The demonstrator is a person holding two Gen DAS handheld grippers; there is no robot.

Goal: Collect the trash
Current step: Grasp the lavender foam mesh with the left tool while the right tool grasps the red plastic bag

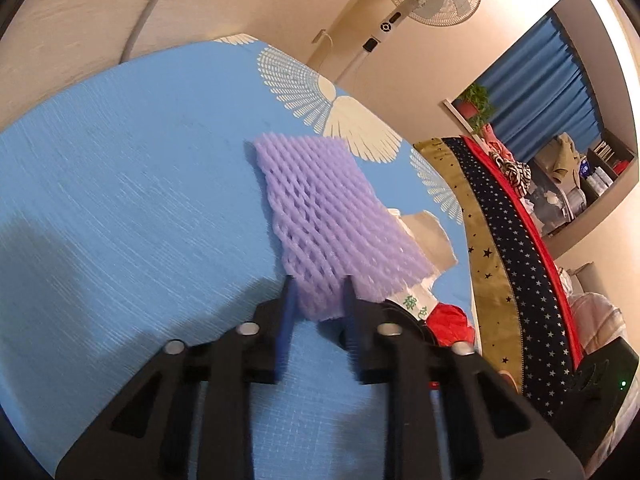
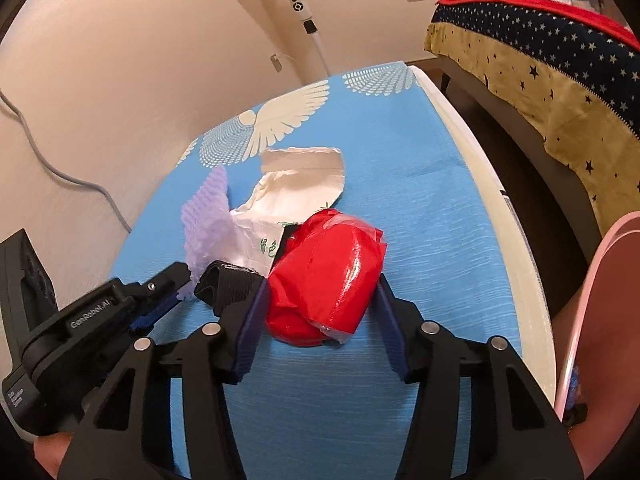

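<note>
A purple foam fruit net point(image 1: 320, 208) lies on the blue table cover point(image 1: 120, 184). My left gripper point(image 1: 320, 286) has its fingers on either side of the net's near end and looks shut on it; it also shows in the right wrist view point(image 2: 176, 288), beside the net point(image 2: 208, 216). A white torn paper bag point(image 2: 296, 188) lies next to the net. A red taped wad point(image 2: 328, 276) sits between the fingers of my right gripper point(image 2: 320, 280), which touch its sides. The wad also shows in the left wrist view point(image 1: 450, 322).
A bed with a star-patterned cover point(image 2: 552, 64) stands to the right of the table. A standing fan point(image 2: 296, 4) is against the wall behind. A grey cable point(image 2: 60, 176) hangs on the left wall. A pink rim point(image 2: 588, 304) is at the right edge.
</note>
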